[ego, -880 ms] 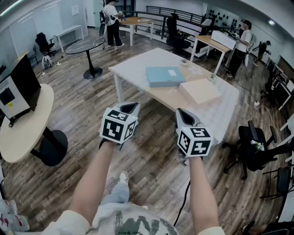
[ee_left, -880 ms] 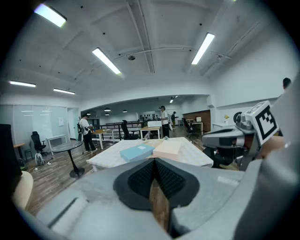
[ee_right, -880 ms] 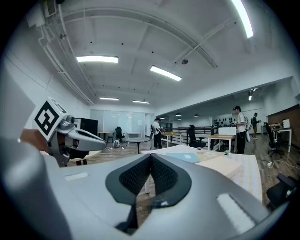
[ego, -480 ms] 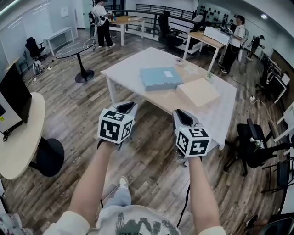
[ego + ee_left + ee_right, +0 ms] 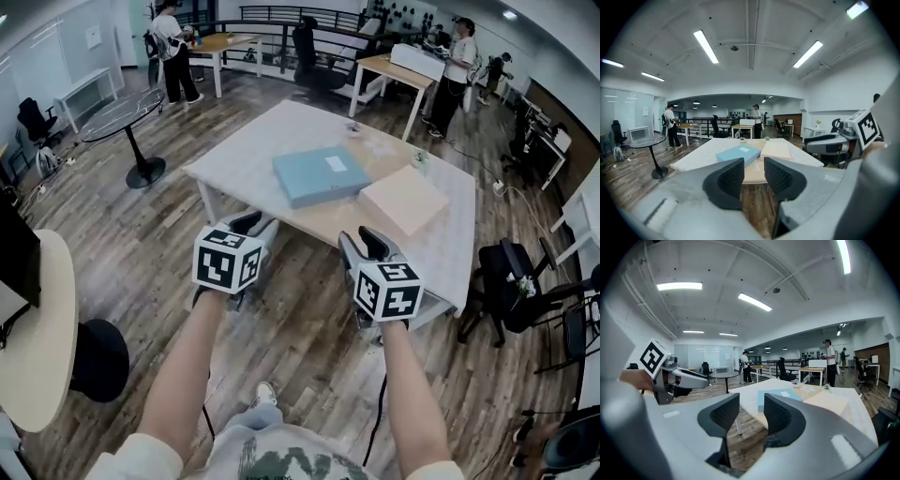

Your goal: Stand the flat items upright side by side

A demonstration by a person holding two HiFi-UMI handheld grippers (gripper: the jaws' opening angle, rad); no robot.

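Pale blue and flat, one box (image 5: 320,175) is lying on its broad face on the white table (image 5: 246,150), its long side running across the person's view, with a beige box (image 5: 404,199) lying flat just beside it to the right. Both are sitting ahead of the tongs, the blue one nearer the left gripper (image 5: 251,225) and the beige one nearer the right gripper (image 5: 367,242). Each gripper is hovering short of the table's near edge, holding its jaws partly apart around nothing.
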